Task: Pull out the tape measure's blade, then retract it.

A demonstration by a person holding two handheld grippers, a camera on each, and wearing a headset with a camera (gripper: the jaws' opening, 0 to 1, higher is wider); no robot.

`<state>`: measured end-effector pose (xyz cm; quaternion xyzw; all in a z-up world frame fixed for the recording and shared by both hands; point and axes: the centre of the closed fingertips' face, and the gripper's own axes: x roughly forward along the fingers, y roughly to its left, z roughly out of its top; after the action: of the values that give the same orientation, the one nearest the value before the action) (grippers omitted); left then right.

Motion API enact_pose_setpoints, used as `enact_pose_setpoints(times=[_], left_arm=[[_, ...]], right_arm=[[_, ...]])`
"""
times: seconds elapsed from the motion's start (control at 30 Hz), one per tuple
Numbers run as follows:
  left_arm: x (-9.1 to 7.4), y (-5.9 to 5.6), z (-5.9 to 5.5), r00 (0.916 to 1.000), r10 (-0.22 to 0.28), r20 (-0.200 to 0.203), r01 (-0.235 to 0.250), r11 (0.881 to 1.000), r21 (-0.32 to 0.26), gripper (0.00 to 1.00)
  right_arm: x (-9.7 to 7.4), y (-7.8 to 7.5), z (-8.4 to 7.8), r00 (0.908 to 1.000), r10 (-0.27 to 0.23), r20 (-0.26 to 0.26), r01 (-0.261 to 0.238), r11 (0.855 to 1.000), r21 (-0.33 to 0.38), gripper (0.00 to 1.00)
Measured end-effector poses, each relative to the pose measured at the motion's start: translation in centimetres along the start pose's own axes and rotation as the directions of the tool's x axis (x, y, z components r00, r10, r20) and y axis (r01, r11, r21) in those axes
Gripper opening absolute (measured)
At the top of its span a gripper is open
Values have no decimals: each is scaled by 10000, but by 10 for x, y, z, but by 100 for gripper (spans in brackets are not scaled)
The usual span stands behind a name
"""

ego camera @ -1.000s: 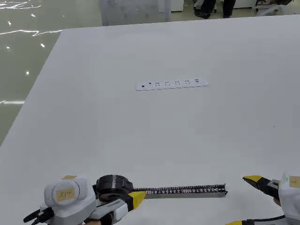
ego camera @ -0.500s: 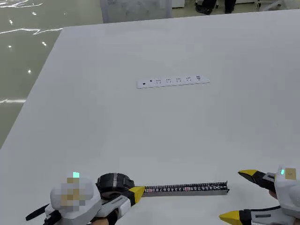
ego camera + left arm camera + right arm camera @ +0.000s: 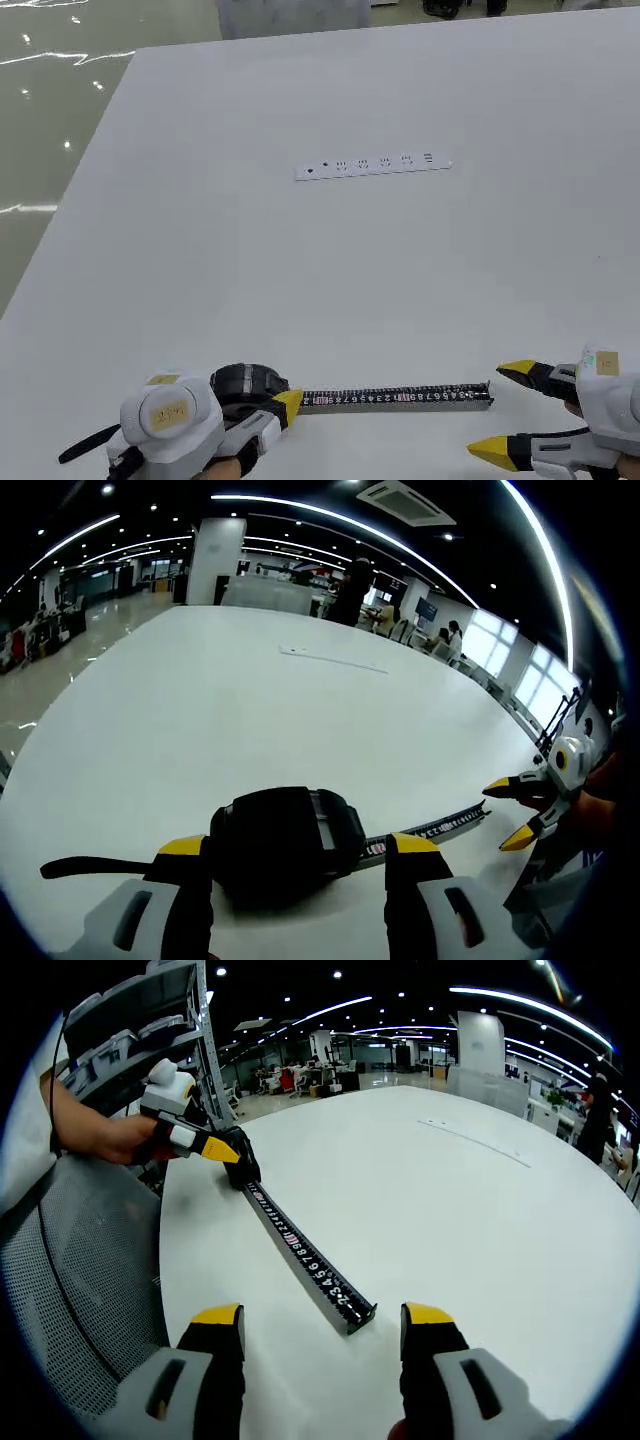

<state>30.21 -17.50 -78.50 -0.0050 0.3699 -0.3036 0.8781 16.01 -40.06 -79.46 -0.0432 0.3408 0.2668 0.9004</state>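
White worktop [image 3: 300, 260] carries the tape measure [image 3: 285, 830], clamped in your left tool [image 3: 297, 845]. Its blade [image 3: 305, 1255] lies extended, ending just ahead of your right tool [image 3: 323, 1313], jaws apart. Close squarely on the blade's end; hold the tape measure steady.

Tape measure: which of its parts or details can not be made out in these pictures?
- Case: its sides are hidden by the left gripper in the left gripper view.
- Blade: the numbers are too small to read in the head view.
- Right gripper: its body is cut off by the head view's lower right edge.
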Motion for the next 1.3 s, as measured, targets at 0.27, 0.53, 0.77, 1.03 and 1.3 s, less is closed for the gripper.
enact_pose_setpoints(times=[0.27, 0.53, 0.77, 1.03, 1.3], left_arm=[[0, 1, 0, 9997, 245, 65, -244, 9997, -75, 65], [2, 3, 0, 9987, 506, -35, -507, 9983, -295, 65], [3, 5, 0, 9965, 822, -132, -826, 9962, -271, 63], [5, 7, -3, 9934, 1121, -244, -1118, 9937, 120, 62], [5, 7, -2, 9922, 1235, -171, -1230, 9921, 247, 62]], right_arm=[[3, -2, -3, 9999, 109, -31, -109, 9999, -56, 60], [6, -6, -3, 9999, 112, -27, -112, 9999, -49, 60], [8, -6, -2, 9996, 262, 65, -261, 9994, -223, 57], [10, -7, -1, 9994, 292, 157, -288, 9992, -283, 57], [11, -7, -1, 9988, 445, 223, -439, 9987, -248, 56]])
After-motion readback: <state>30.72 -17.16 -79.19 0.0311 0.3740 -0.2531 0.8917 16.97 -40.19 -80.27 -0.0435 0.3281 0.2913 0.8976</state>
